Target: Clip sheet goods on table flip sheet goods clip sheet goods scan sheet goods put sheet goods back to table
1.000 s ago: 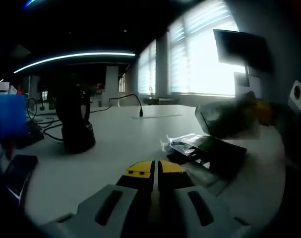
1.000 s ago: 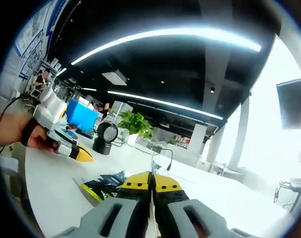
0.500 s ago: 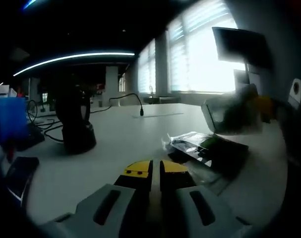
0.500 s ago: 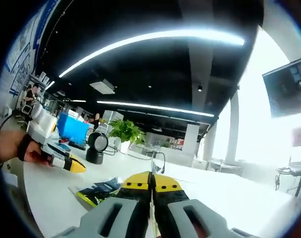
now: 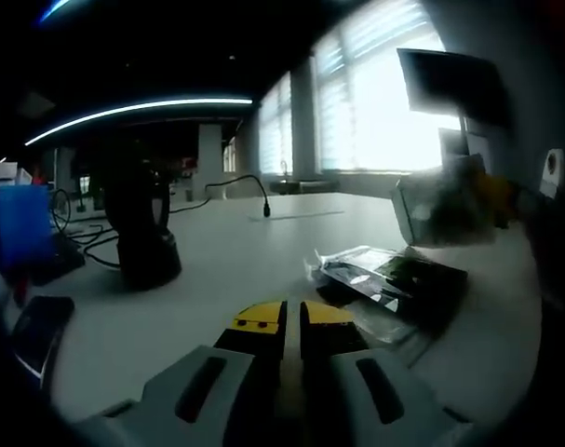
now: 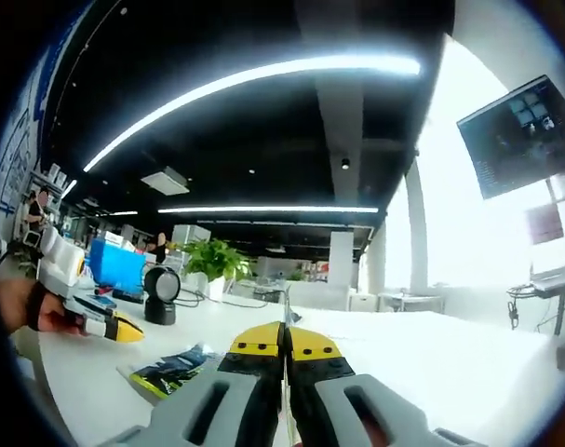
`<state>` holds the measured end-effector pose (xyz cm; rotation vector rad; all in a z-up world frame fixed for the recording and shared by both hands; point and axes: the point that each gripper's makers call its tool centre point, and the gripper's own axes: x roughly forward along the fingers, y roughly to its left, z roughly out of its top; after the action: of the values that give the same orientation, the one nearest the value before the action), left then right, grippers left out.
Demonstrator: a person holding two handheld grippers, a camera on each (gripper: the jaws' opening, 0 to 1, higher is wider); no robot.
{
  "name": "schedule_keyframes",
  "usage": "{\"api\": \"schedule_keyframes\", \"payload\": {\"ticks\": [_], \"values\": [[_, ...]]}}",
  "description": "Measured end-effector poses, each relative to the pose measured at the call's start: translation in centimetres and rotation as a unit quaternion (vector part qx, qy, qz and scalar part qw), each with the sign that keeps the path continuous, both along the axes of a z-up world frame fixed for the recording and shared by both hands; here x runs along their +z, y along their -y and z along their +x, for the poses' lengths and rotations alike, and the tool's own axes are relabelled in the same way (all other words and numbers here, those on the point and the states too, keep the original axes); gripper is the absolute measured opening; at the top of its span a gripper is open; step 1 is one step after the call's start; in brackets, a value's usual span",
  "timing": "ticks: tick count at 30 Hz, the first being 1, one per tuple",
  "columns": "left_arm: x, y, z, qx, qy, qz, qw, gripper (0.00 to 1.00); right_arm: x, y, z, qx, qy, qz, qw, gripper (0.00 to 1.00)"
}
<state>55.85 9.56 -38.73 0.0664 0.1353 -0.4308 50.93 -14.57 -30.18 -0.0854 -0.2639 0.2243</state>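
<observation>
— Sheet goods (image 5: 445, 200): where is your packet now?

— Your right gripper (image 6: 284, 337), jaws pressed together, pinches it in the air at the right of the left gripper view, higher than a second ago. So it looks clipped and bound for scanning.

— And the rest?

— More packets (image 5: 384, 279) lie on the table (image 5: 226, 251). Your left gripper (image 5: 284, 315) hovers near them, pressed together, empty.

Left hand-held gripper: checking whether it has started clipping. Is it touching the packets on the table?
Apart. In the left gripper view, bare table separates the shut left hand-held gripper from the packets.
</observation>
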Motion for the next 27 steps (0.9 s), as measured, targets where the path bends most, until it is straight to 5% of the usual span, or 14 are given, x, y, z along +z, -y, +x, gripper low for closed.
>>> {"api": "schedule_keyframes", "payload": {"ticks": [10, 27], "values": [[-0.1, 0.0, -0.1, 0.001, 0.000, 0.002, 1.0000, 0.00, 0.2, 2.0, 0.2, 0.009, -0.011, 0.098, 0.9951, 0.00], [-0.1, 0.0, 0.0, 0.001, -0.001, 0.003, 1.0000, 0.00, -0.2, 4.8, 0.3, -0.020, -0.022, 0.147, 0.9886, 0.00]]}}
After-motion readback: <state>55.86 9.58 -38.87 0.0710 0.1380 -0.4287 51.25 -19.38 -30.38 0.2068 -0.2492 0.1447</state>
